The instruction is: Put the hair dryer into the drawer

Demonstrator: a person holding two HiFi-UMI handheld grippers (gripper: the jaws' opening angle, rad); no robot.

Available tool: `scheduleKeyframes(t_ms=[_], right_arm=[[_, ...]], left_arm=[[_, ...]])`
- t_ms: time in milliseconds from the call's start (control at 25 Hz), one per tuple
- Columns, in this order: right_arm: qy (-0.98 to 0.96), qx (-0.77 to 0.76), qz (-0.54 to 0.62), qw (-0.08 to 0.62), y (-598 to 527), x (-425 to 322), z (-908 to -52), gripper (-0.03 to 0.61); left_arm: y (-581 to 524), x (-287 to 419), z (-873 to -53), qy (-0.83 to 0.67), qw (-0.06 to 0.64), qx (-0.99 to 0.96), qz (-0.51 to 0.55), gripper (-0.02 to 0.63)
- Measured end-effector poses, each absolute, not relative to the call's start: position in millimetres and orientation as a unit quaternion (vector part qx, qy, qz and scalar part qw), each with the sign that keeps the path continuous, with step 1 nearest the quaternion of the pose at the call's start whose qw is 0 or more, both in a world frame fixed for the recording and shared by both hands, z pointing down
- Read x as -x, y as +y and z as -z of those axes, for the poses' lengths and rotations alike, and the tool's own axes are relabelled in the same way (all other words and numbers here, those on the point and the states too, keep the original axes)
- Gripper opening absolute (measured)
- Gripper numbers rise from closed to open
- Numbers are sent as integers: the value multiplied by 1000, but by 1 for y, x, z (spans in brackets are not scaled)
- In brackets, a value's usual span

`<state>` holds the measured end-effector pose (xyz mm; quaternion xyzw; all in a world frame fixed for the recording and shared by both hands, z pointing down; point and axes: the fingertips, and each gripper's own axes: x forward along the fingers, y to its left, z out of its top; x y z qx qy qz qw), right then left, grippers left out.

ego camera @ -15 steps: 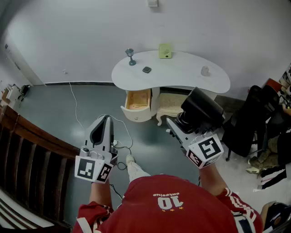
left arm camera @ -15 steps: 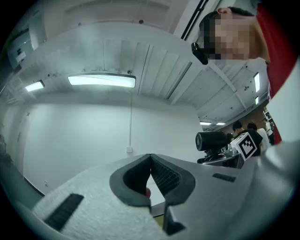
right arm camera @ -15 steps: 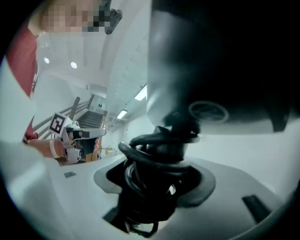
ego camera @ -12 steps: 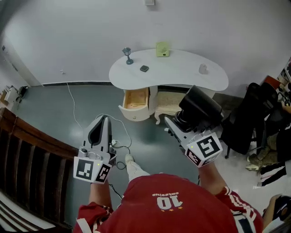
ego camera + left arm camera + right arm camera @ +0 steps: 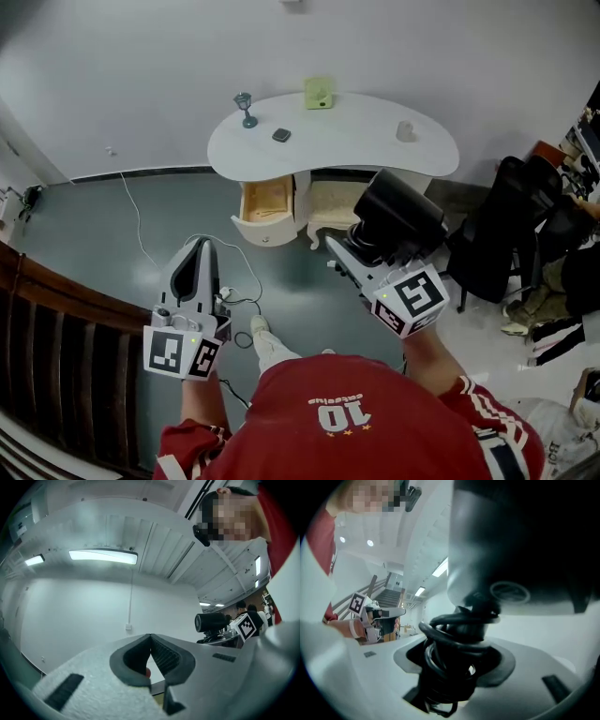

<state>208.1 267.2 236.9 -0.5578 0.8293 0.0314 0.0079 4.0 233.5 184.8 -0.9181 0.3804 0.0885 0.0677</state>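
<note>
A black hair dryer (image 5: 398,217) is clamped by its handle in my right gripper (image 5: 361,251), which is shut on it. In the right gripper view the dryer body (image 5: 520,541) fills the top, and its cord (image 5: 450,639) is wound round the handle between the jaws of my right gripper (image 5: 450,667). My left gripper (image 5: 199,262) hangs at the left over the floor, shut and holding nothing; its tips meet in the left gripper view (image 5: 150,638). The open wooden drawer (image 5: 263,203) juts from the white curved table (image 5: 347,141) ahead, well beyond both grippers.
On the table stand a small goblet-shaped thing (image 5: 246,105), a green box (image 5: 318,93), a dark small object (image 5: 281,135) and a white cup (image 5: 405,130). A pale stool (image 5: 333,208) sits beside the drawer. Dark chairs (image 5: 511,234) stand right, a wooden railing (image 5: 56,347) left, a cable (image 5: 136,220) on the floor.
The table and drawer have slid a little to the left in the head view. Both grippers keep their poses, and the right one still holds the hair dryer.
</note>
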Motion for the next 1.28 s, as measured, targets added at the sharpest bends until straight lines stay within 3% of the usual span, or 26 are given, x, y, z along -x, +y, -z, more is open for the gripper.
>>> scheduleKeyframes(t_ms=[640,1280], right_arm=[[812,580,-28,-51,185,-172,-256,272],[795,597,-8,-110,43,-55,-295,272]], left_arm=[[132,14,-217,324,12,942,-87,-2],[-6,101,-236,237,-13,968,-77,-2]])
